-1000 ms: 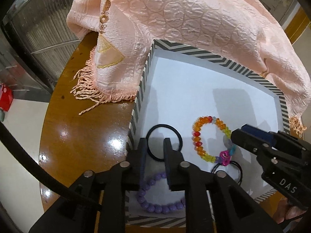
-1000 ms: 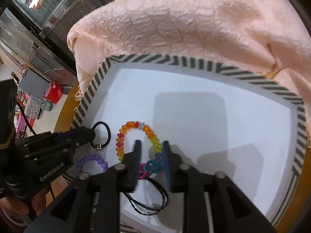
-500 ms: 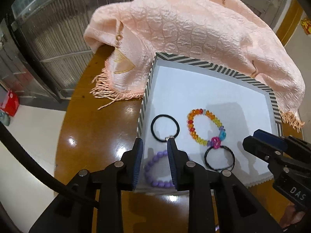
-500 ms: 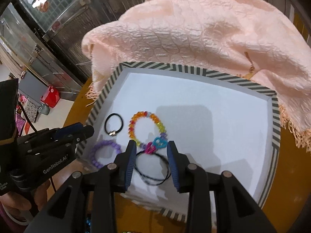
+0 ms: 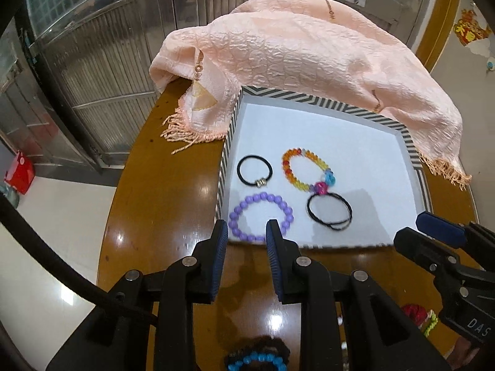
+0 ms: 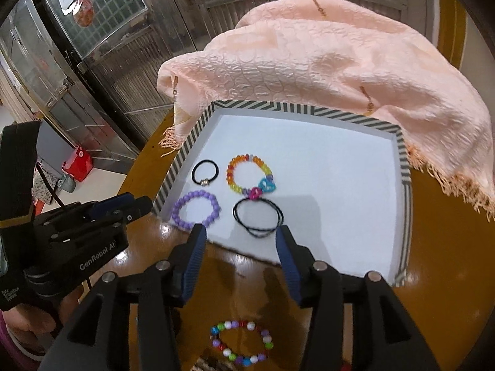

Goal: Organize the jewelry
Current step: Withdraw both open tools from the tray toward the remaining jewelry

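Left gripper (image 6: 136, 207), housing marked "GenRobot.AI", jaws apart and empty; right gripper (image 6: 239, 239) opening, empty, both short of striped tray (image 6: 405, 167); purple bracelet (image 5: 261, 216) inside tray's near-left corner; glossy wooden table (image 5: 161, 204), pink shawl (image 5: 309, 55) behind tray, metal shutters beyond

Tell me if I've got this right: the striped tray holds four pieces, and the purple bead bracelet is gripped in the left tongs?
Not quite. The tray does hold four pieces, but the purple bracelet lies loose on its white floor. The left tongs hang open with nothing between them, as the left wrist view shows.
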Available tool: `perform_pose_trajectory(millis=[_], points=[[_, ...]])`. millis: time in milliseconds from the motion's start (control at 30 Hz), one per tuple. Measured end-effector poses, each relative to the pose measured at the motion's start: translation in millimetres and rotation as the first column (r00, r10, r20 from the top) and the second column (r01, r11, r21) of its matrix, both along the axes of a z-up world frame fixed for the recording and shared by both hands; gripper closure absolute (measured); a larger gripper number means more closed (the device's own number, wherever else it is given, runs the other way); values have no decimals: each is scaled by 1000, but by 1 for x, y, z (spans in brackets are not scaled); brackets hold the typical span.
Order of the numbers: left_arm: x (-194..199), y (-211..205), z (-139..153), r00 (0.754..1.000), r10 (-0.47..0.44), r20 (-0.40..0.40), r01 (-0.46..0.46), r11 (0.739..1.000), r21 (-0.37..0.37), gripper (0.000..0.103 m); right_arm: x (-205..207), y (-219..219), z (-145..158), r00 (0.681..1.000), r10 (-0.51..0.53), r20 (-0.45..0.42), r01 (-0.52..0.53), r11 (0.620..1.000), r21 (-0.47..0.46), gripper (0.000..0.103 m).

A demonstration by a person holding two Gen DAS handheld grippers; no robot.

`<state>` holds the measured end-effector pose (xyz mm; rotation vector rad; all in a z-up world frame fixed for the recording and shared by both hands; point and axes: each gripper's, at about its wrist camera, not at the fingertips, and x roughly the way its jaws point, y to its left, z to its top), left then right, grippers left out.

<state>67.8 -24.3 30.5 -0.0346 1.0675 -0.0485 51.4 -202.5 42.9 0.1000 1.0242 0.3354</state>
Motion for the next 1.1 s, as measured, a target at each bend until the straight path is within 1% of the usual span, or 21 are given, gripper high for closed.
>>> perform_pose_trajectory(millis=[133, 200, 300, 567, 767, 1100], points=[[-15, 0, -1, 1000, -6, 4, 6, 1000, 14, 75, -18, -3, 2, 1000, -15, 12, 15, 1000, -11, 52], [-23, 0, -1, 1000, -10, 5, 10, 1000, 24, 75, -26, -6, 1, 1000, -25, 11, 25, 1000, 0, 51], [-33, 3, -2, 1000, -8, 0, 8, 1000, 18, 75, -38, -7, 0, 999, -36, 11, 36, 999, 14, 50], [-61, 7, -5, 1000, -15, -4, 15, 1000, 21, 75, -64, -4, -8, 999, -42, -3, 42, 999, 11, 50], [-75, 5, -8, 999, -32, -9, 32, 999, 23, 75, -79, -3, -8, 999, -49, 2, 49, 999, 0, 50], [-87, 6, -8, 999, -52, -12, 52, 999, 7, 75, -100, -4, 1, 999, -33, 43, 34, 999, -8, 50]])
